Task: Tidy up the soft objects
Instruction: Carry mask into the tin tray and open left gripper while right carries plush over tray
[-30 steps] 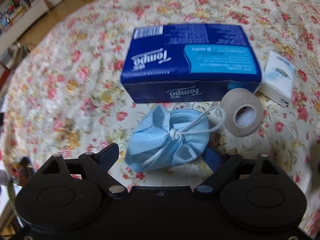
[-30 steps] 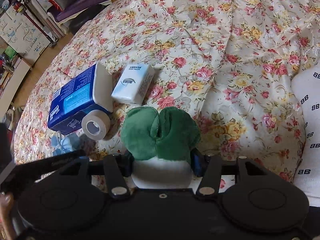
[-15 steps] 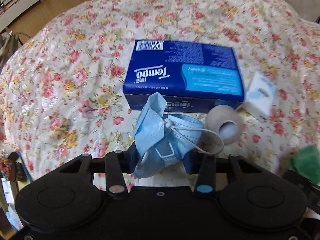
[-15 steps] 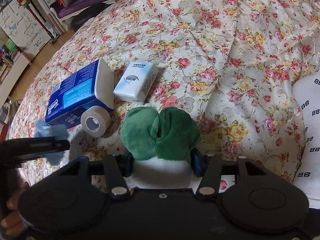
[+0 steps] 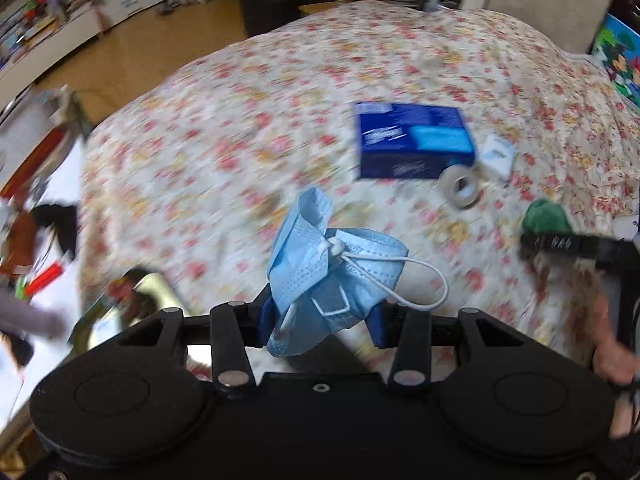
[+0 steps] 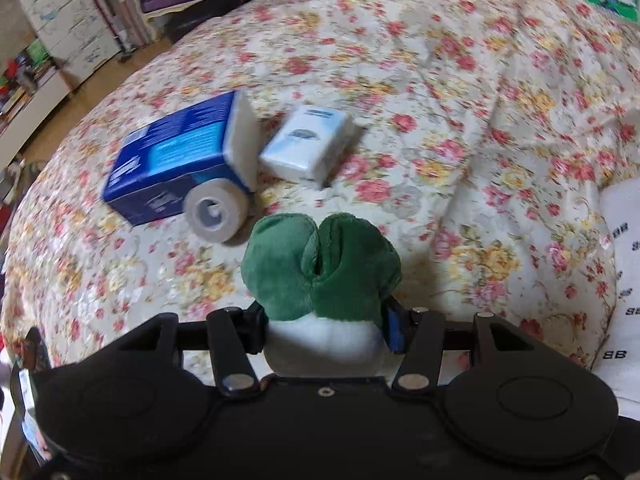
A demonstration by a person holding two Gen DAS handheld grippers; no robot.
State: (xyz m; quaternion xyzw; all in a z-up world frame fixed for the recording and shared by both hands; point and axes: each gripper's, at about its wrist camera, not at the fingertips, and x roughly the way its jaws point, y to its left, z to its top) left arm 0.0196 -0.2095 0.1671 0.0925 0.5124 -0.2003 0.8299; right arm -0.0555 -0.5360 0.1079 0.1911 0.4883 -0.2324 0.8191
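My left gripper (image 5: 322, 322) is shut on a crumpled light-blue face mask (image 5: 320, 268) with white ear loops, held up above the floral bedspread (image 5: 240, 140). My right gripper (image 6: 326, 328) is shut on a green and white plush toy (image 6: 320, 268), held over the bed; it also shows at the right edge of the left wrist view (image 5: 546, 218). A blue Tempo tissue box (image 6: 172, 160), a roll of tape (image 6: 214, 216) and a small white tissue pack (image 6: 308, 142) lie together on the bed ahead.
A white cushion with black marks (image 6: 624, 280) lies at the right. The bed's left edge drops to a wooden floor (image 5: 120, 60) with shelves and clutter. A shiny metal object (image 5: 132, 308) sits low left.
My left gripper closed on the face mask, lifted it off the bed and pulled back and left from the tissue box. The right gripper kept its hold on the plush toy.
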